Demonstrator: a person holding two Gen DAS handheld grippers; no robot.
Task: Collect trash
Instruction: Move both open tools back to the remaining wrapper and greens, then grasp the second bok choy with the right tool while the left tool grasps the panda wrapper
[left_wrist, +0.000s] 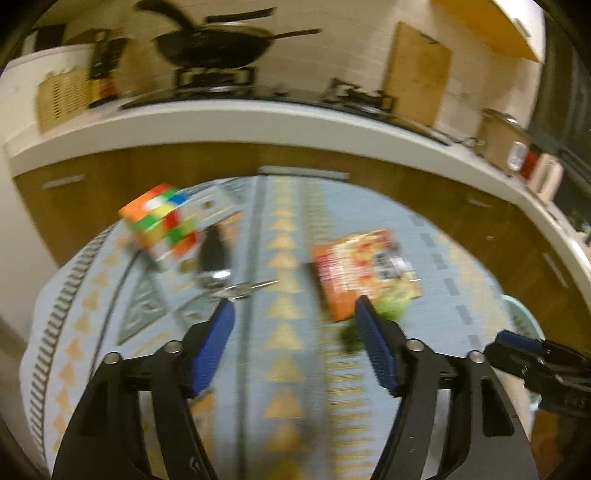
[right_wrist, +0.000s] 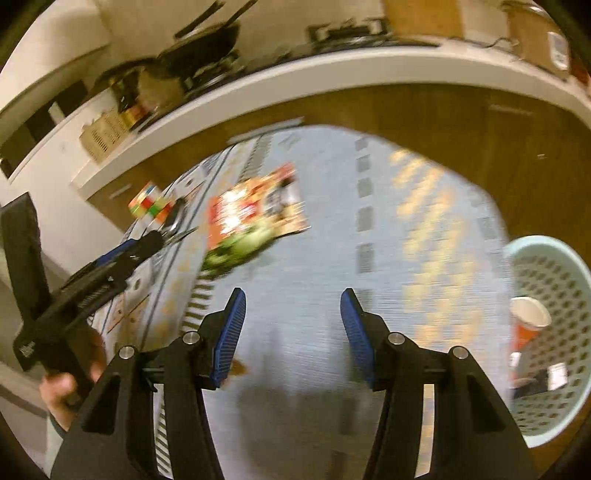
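Left wrist: left tool (left_wrist: 293, 302) gapes, empty, above snack packet (left_wrist: 364, 271).

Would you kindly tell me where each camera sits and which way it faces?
Left wrist: on the left gripper, angled down over the patterned tablecloth toward the snack packet and puzzle cube; its open fingers and the right gripper's tip show.
Right wrist: on the right gripper, angled down at the cloth, basket on the right; the left gripper and a hand show.
Shared: packet, cube, cloth, kitchen counter.
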